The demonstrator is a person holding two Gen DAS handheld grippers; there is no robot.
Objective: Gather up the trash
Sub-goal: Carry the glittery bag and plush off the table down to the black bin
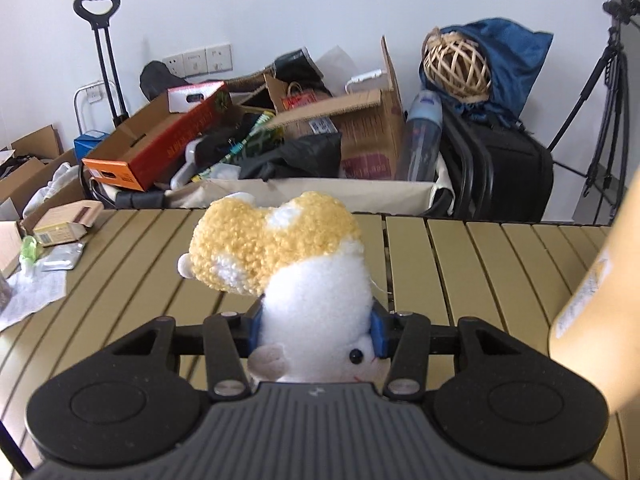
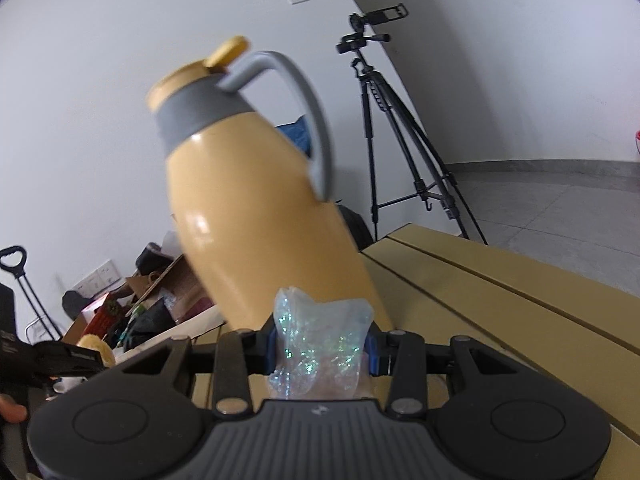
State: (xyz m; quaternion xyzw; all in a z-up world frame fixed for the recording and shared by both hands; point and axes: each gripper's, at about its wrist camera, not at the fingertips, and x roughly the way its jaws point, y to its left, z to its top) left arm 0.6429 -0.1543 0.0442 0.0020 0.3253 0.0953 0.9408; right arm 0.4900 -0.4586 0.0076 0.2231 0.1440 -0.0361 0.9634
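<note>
My left gripper point(image 1: 318, 334) is shut on a plush toy point(image 1: 288, 264), white below and curly yellow above, held over the slatted table point(image 1: 460, 264); its blue pads press the white body from both sides. My right gripper point(image 2: 322, 350) is shut on a crumpled glittery clear wrapper point(image 2: 320, 340). Right behind the wrapper stands a tan jug point(image 2: 256, 200) with a grey handle and collar, blurred and leaning in the right wrist view. The same jug point(image 1: 600, 288) shows at the right edge of the left wrist view. The left gripper and the yellow plush point(image 2: 96, 348) appear at lower left there.
At the table's left end lie a small open carton point(image 1: 64, 226), a foil packet point(image 1: 62, 258), a green bottle point(image 1: 29, 250) and a white tissue point(image 1: 32, 296). Beyond the far edge are cardboard boxes point(image 1: 360, 132), a black suitcase point(image 1: 508, 176) and a tripod point(image 2: 396, 128).
</note>
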